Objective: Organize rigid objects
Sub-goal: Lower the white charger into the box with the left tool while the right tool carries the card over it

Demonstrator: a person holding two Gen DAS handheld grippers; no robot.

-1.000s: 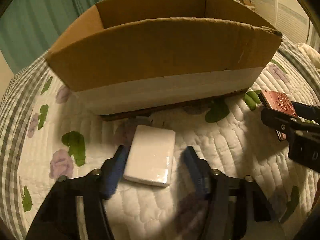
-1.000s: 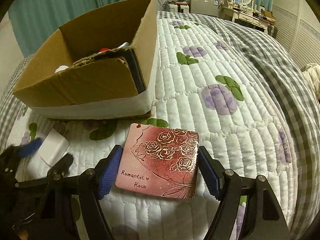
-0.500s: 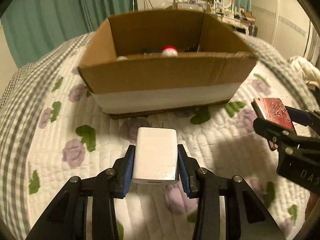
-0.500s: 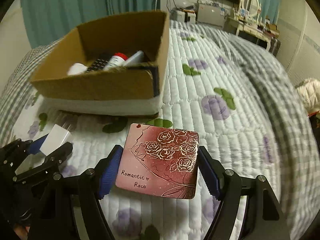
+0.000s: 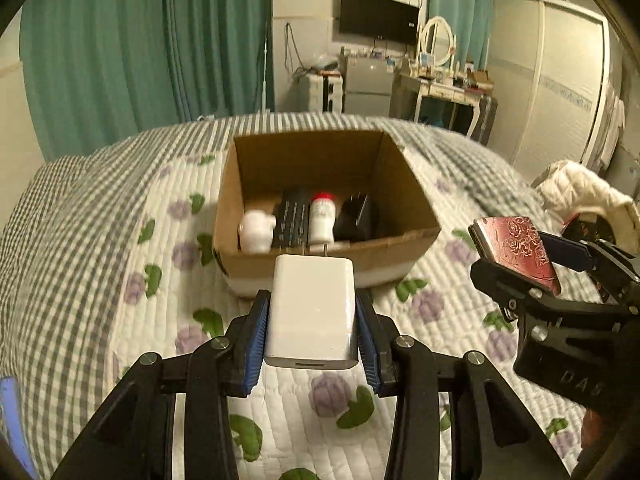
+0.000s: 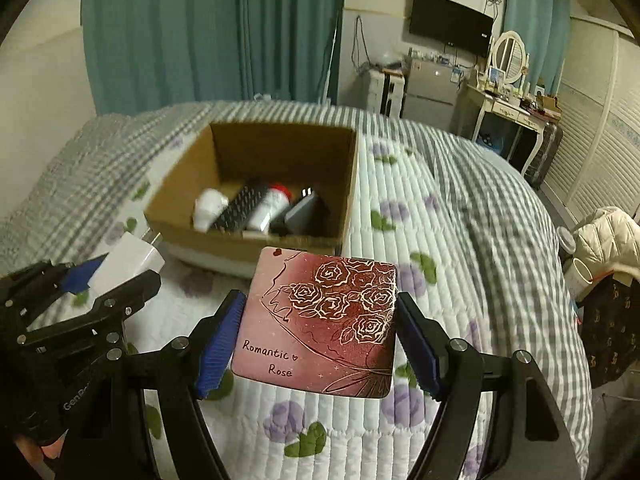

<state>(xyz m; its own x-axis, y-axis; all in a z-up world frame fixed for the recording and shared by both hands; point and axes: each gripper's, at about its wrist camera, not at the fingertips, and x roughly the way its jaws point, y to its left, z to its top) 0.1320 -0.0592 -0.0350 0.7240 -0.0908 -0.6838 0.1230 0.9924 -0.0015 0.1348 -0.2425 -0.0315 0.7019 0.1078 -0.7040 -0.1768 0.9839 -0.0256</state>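
Holding one item per gripper, both clear of the quilt and short of the box.

Left gripper [image 5: 311, 330]: blue pads pinched on the two narrow sides of the white charger [image 5: 311, 312], prongs pointing away toward the box. Likely light, stiff, glossy plastic, so slippery under the pads. Side grip near mid-body looks right; no reason to regrip.

Right gripper [image 6: 318, 330]: jaws spread wide but pressed on the left and right edges of the rose tin [image 6: 320, 320], a flat red case printed "Romantic Rose". Probably thin and rigid, light, smooth-faced. An edge pinch on a flat piece can let it pivot, so it should be kept level. In the left wrist view the tin sits to the right of the charger; the two grippers are near each other but apart.

Beyond them, the cardboard box [image 5: 416, 196] sits on the flowered quilt [image 5: 432, 304], open top. Its near wall stands between both items and the interior, so each must go over that rim.

Already inside, lined along the near wall: white bottle [image 5: 256, 230], black remote [image 5: 292, 216], red-capped tube [image 5: 322, 220], black adapter [image 5: 356, 216]. Free floor is at the far half, so that's the judged drop zone.

Far side: teal curtains, wall TV, dresser with mirror. Right edge: cream jacket [image 6: 608, 236]. None in the path.
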